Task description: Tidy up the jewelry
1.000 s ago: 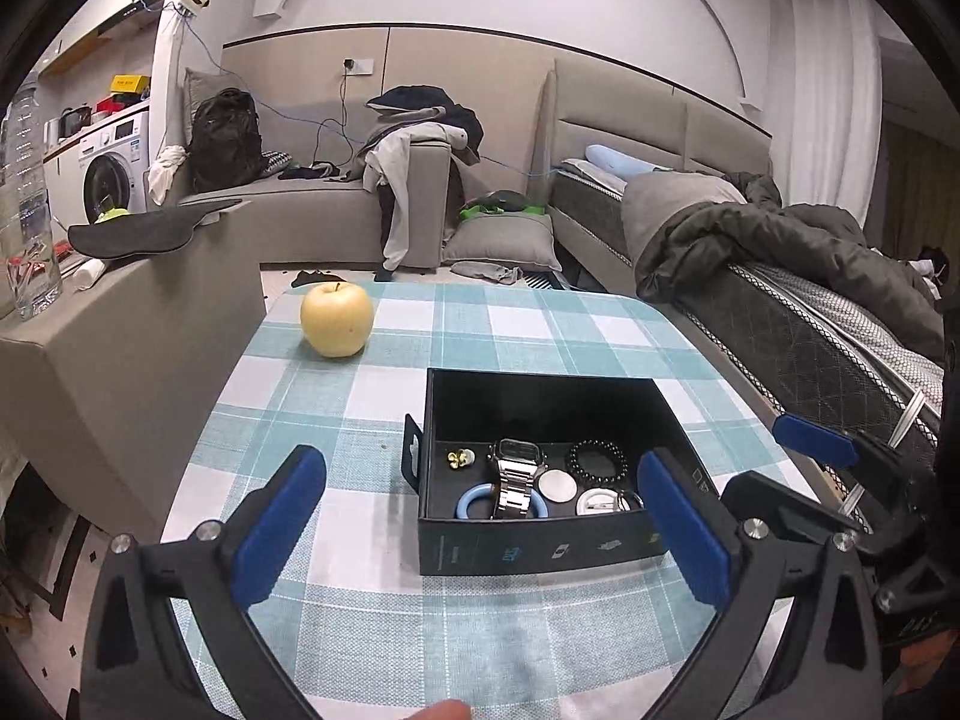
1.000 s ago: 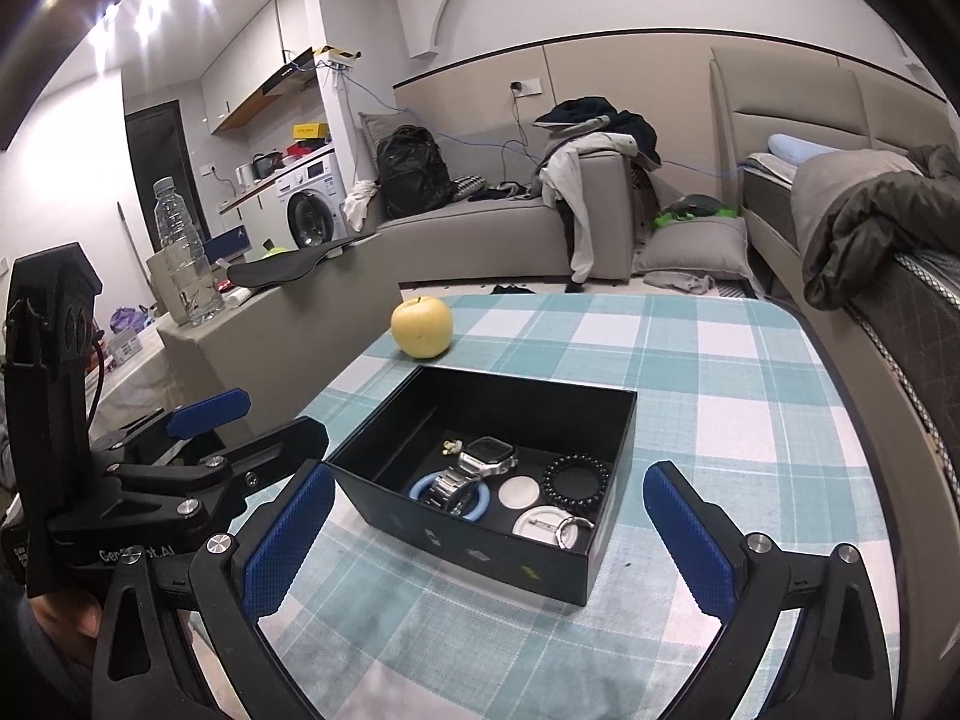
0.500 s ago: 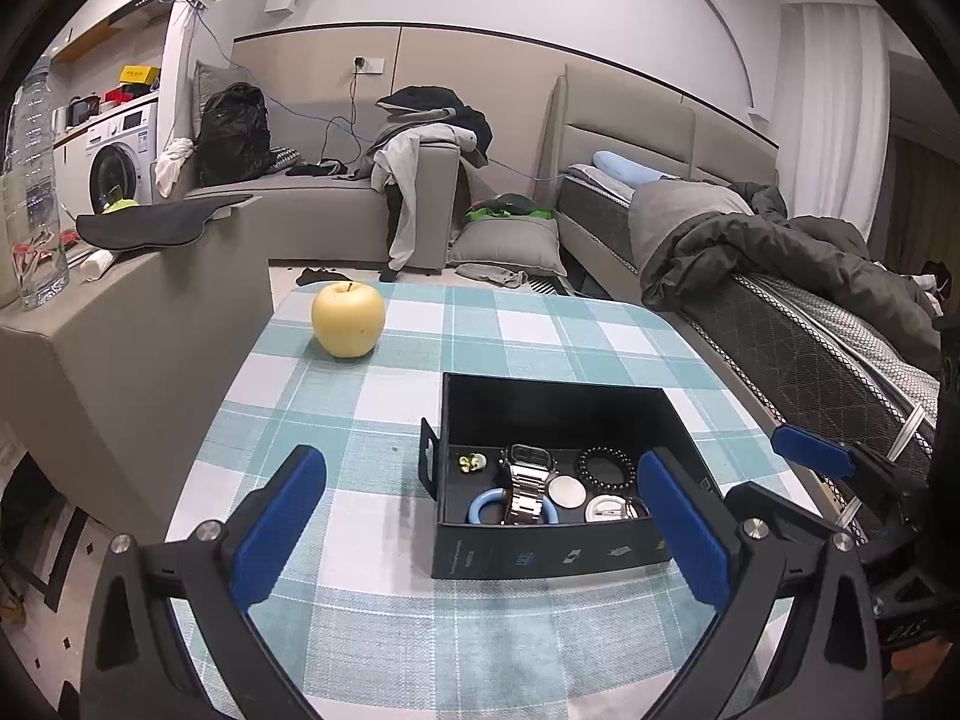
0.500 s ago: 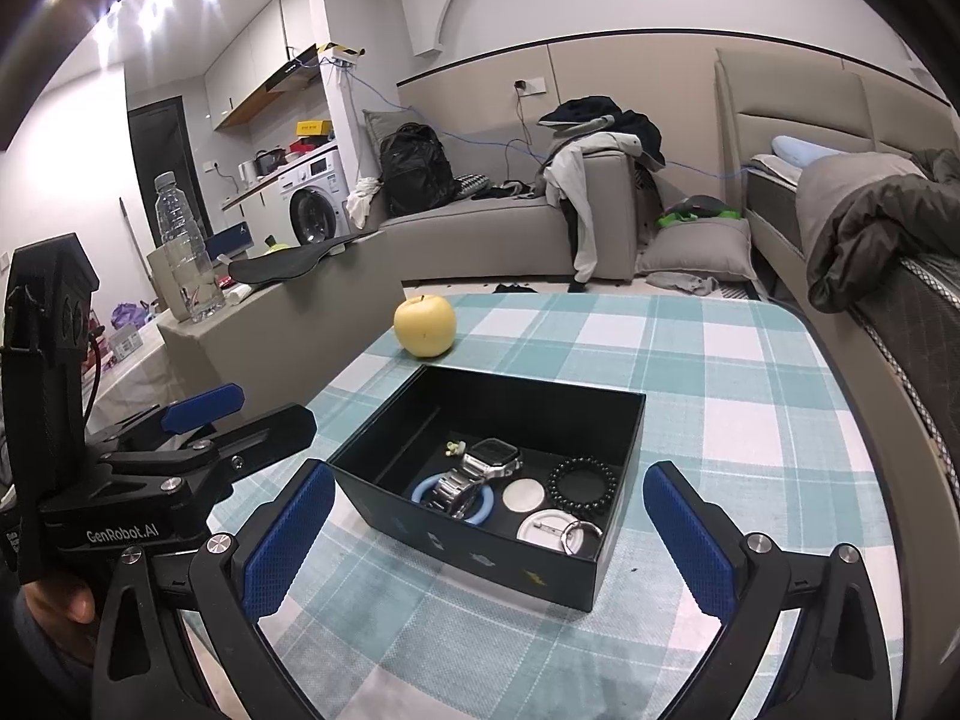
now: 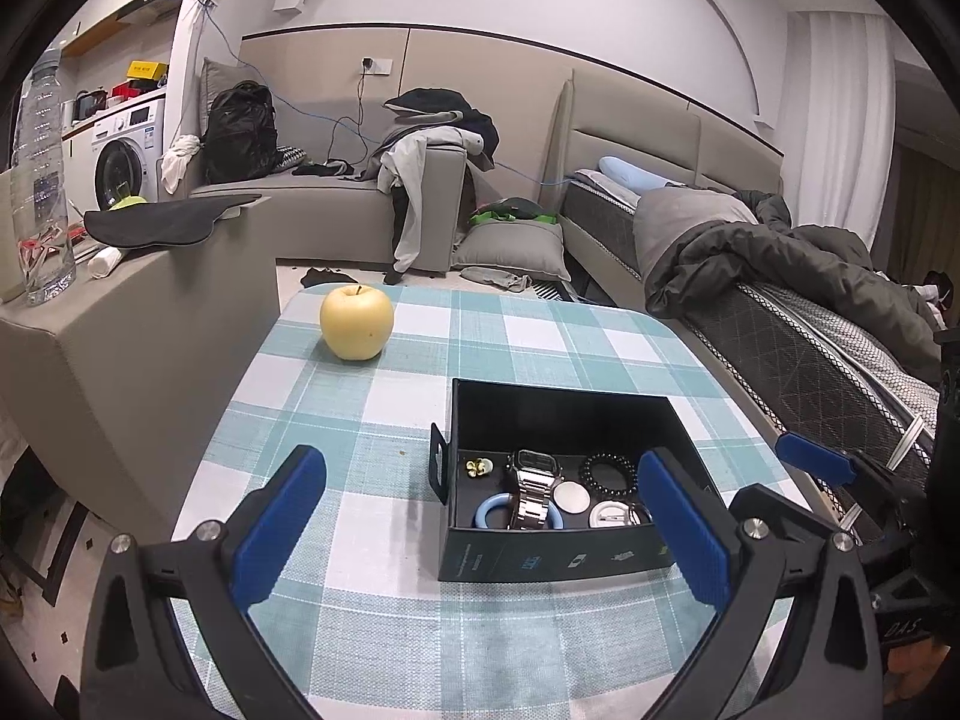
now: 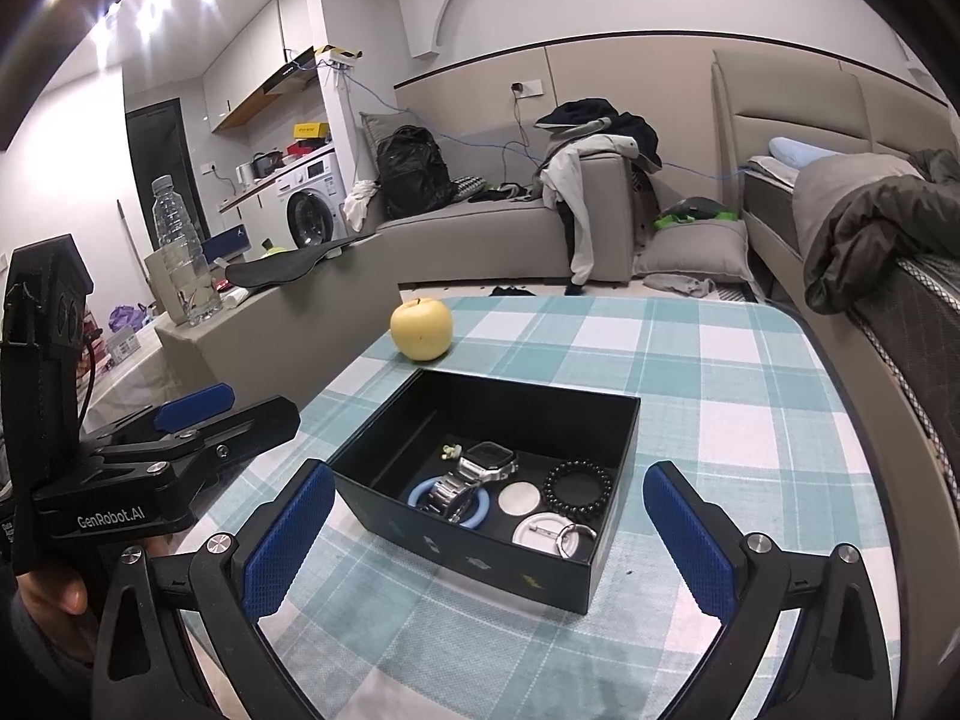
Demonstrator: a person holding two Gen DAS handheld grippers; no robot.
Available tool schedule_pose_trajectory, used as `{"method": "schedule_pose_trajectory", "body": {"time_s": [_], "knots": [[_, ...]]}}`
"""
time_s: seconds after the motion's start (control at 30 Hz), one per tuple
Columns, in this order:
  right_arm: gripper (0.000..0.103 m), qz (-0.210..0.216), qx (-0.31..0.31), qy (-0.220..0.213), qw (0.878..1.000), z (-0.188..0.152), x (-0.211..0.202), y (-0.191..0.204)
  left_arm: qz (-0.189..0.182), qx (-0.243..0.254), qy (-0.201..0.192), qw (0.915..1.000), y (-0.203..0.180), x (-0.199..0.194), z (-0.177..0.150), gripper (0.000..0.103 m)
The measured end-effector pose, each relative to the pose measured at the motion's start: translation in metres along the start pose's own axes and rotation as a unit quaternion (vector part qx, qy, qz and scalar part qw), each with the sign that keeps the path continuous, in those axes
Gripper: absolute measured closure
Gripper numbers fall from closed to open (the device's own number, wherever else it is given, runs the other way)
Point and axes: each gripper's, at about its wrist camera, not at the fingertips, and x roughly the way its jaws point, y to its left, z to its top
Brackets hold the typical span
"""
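A checked table (image 5: 540,324) carries an open black box (image 6: 480,561) near its front edge, and all the jewelry lies inside: a steel watch (image 6: 474,474), a blue ring (image 6: 420,489), a black bead bracelet (image 6: 577,489), two white discs, a key ring and a small earring. That fits either pieces just put away or pieces about to come out, so I'd call no next move. The left gripper (image 5: 480,531) and right gripper (image 6: 489,543) hover spread wide, holding nothing, with bare cloth left, right and far, except the apple (image 5: 357,323) at far left

Open black box (image 6: 480,552) holds watch (image 6: 474,474), bracelets, discs
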Motion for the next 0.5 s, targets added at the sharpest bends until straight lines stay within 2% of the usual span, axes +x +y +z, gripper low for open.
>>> {"method": "schedule_pose_trajectory", "body": {"time_s": [0.5], "knots": [[0.000, 0.000, -0.002, -0.001, 1.000, 0.0012, 0.0005, 0.0002, 0.000, 0.000, 0.002, 1.0000, 0.0013, -0.0001, -0.0002, 0.002]]}}
